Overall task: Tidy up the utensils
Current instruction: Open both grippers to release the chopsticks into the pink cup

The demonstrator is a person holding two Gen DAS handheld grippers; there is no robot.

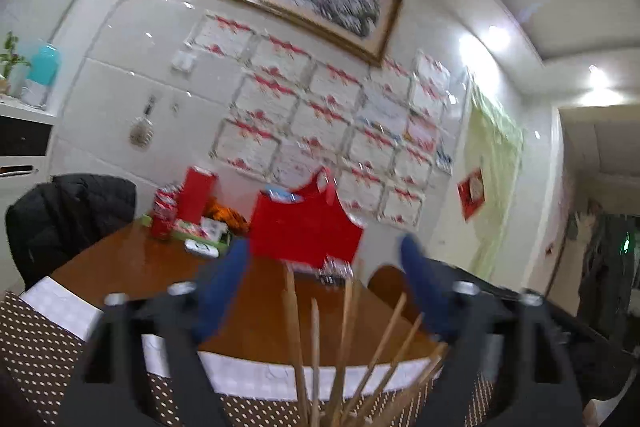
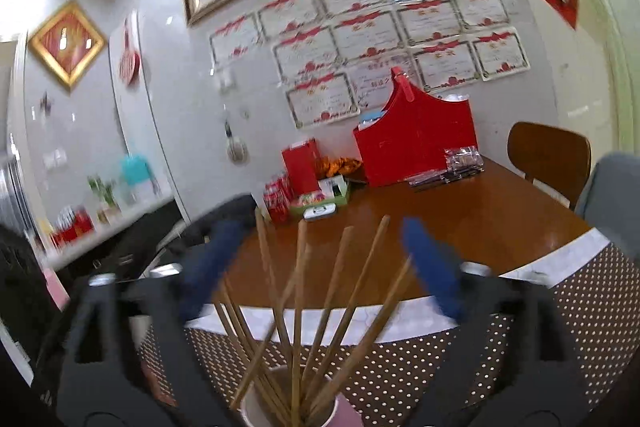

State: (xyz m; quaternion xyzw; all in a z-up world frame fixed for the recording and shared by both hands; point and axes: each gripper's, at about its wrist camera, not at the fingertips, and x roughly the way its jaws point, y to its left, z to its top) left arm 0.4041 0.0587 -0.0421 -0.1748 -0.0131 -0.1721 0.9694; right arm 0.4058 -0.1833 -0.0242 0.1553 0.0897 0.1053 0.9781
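Several wooden chopsticks [image 2: 298, 287] stand fanned out in a pale cup [image 2: 256, 403] at the bottom of the right wrist view. My right gripper [image 2: 320, 227] is open, its blue-padded fingers wide on either side of the sticks and not pressing them. In the left wrist view the same kind of chopsticks [image 1: 296, 327] rise from the bottom edge, with their holder hidden. My left gripper [image 1: 326, 247] is open around them; the rightmost sticks lean close to its right finger [image 1: 424, 291].
A brown table [image 1: 140, 259] has a dotted cloth [image 2: 400, 359] with a white border at its near end. At the back stand a red basket [image 2: 416, 151], red cans [image 2: 276, 199] and small boxes. Chairs: one with a black jacket [image 1: 68, 215], one wooden [image 2: 548, 151].
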